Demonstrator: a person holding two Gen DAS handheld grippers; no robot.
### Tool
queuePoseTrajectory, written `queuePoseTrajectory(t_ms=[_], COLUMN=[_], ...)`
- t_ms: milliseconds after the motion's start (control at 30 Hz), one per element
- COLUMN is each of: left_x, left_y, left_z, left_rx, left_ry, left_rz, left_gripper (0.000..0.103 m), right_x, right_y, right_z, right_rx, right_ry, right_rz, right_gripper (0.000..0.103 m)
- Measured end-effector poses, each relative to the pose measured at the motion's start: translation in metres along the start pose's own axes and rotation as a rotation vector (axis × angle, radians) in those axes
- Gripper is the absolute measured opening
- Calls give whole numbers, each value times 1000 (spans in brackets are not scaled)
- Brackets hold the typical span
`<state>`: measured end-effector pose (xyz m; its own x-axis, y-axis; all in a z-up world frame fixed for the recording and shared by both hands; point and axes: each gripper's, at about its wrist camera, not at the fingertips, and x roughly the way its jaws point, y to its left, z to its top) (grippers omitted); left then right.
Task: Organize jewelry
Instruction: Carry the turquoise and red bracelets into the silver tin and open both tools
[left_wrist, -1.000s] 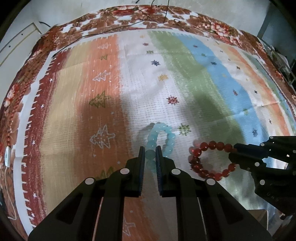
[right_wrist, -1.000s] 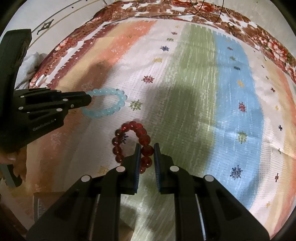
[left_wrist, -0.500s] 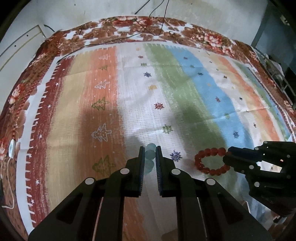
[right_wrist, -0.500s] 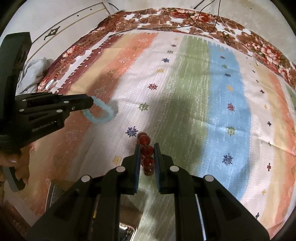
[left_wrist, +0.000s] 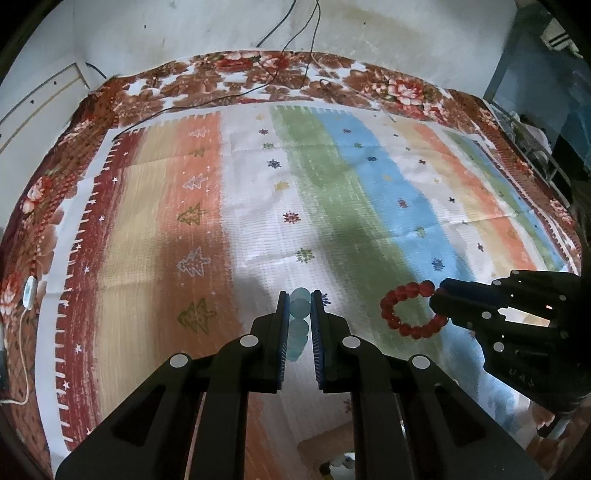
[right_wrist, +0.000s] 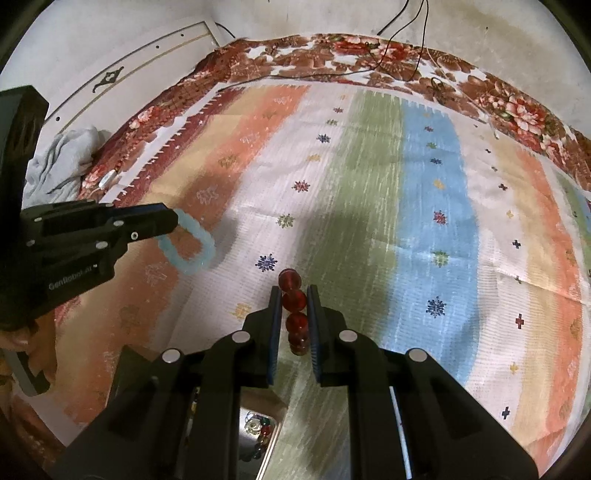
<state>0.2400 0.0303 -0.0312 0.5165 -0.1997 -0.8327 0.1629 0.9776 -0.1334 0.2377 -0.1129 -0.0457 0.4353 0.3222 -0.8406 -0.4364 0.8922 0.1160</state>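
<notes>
left wrist view: the left tongs (left_wrist: 300, 308) pinch the pale blue bracelet (left_wrist: 299, 321) edge-on, lifted clear of the striped cloth (left_wrist: 258, 206), probably for carrying. at 3 o'clock the right tongs (left_wrist: 441, 301) hold the red bracelet (left_wrist: 410, 310).

right wrist view: the right tongs (right_wrist: 294, 301) clamp the red bracelet (right_wrist: 295, 310); the left tongs (right_wrist: 173, 221) hang at 9 o'clock. an open box (right_wrist: 258, 432) of trinkets lies at 6 o'clock, nothing between.

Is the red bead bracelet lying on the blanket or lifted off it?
Lifted: the red bead bracelet hangs pinched in the right claw, clear of the blanket.
</notes>
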Motion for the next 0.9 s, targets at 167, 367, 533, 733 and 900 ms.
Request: queuePoseTrajectory(t_ms=[167,367,533,733,900], left_x=[-13,-33,-50,-67,-81], left_y=[-5,-15,-24,-32,-35], left_z=[-7,-18,-26,-39,-49], left_rx=[-3,6,18,29,29], left_ry=[-21,-53,-81,-105,-126], left_rz=[-20,-45,-68,-95,-115], left_gripper=[11,11,11,11,11], right_x=[-14,-32,-48,-68,-85], right_y=[5,12,20,31,39], right_z=[-5,-13,-20,-31,-45], right_rx=[-7,-11,-29,-42,-51], right_ry=[-25,-53,-82,-110,-129], right_rz=[3,17,18,46,67], right_gripper=[15,15,15,15,15])
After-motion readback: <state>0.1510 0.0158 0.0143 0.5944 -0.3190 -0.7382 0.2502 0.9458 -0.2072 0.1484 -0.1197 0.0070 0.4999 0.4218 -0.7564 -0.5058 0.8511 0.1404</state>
